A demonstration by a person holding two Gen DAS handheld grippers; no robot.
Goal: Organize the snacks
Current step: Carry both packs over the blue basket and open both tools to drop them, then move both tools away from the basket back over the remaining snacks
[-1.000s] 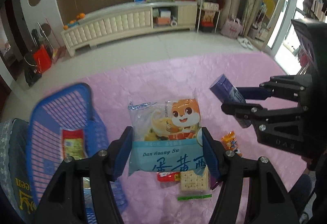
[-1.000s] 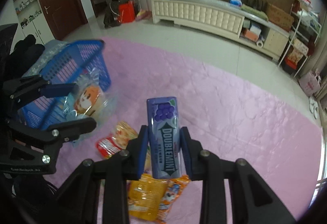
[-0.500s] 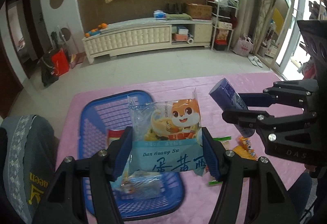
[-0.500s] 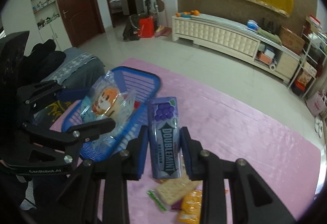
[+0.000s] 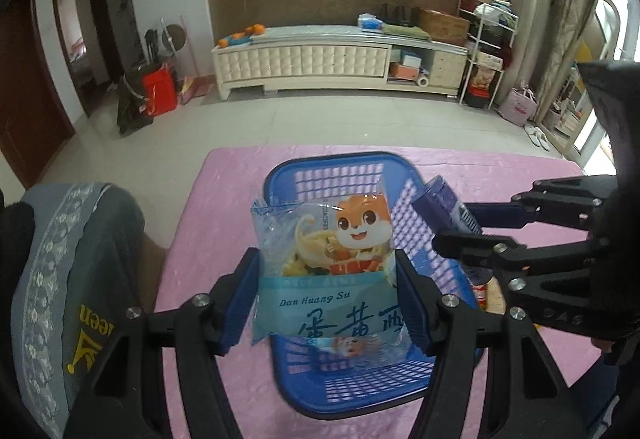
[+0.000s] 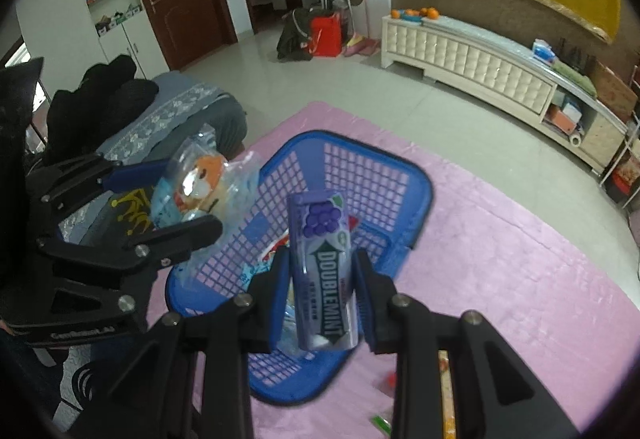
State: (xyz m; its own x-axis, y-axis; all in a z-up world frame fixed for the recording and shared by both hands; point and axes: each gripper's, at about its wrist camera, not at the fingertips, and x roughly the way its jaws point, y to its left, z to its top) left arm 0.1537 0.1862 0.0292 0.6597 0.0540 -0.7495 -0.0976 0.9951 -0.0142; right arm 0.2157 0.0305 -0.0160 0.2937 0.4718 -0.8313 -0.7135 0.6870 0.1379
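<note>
The left gripper [image 5: 326, 303] clamps a light blue snack bag [image 5: 325, 271] between its two blue pads, which press on the bag's left and right edges. The bag stands upright, with its printed band level with the pads and its clear top, showing an orange cartoon animal, rising beyond the fingertips. Behind and below the bag, past the fingers, lies a blue basket [image 5: 404, 171] on a pink cloth [image 5: 224, 183]. Under the bag, near the basket's closest wall, another light blue packet [image 5: 356, 353] lies on the basket floor.

The right gripper [image 6: 322, 299] is closed on a purple pack of gum [image 6: 325, 267], its pads set narrow against the pack's long sides. The pack points away along the fingers, its grape picture at the far end and its near end sitting between the pads. The same basket [image 6: 420, 191] sits beyond and beneath these fingers, so the pack hangs over the basket's interior. Inside it, just left of the left pad, a red and white wrapper shows through the gap, though blur makes it hard to tell what it is.

From the right wrist view the left gripper [image 6: 188, 199] appears to the left of the fingers, with the bag [image 6: 204, 187] over the basket's left rim. From the left wrist view the right gripper [image 5: 452, 225] reaches in from the right, with the gum [image 5: 444, 205] above the basket's right wall. To the lower right of the right fingers, a few small wrappers [image 6: 380, 423] lie on the cloth [image 6: 520, 279].
</note>
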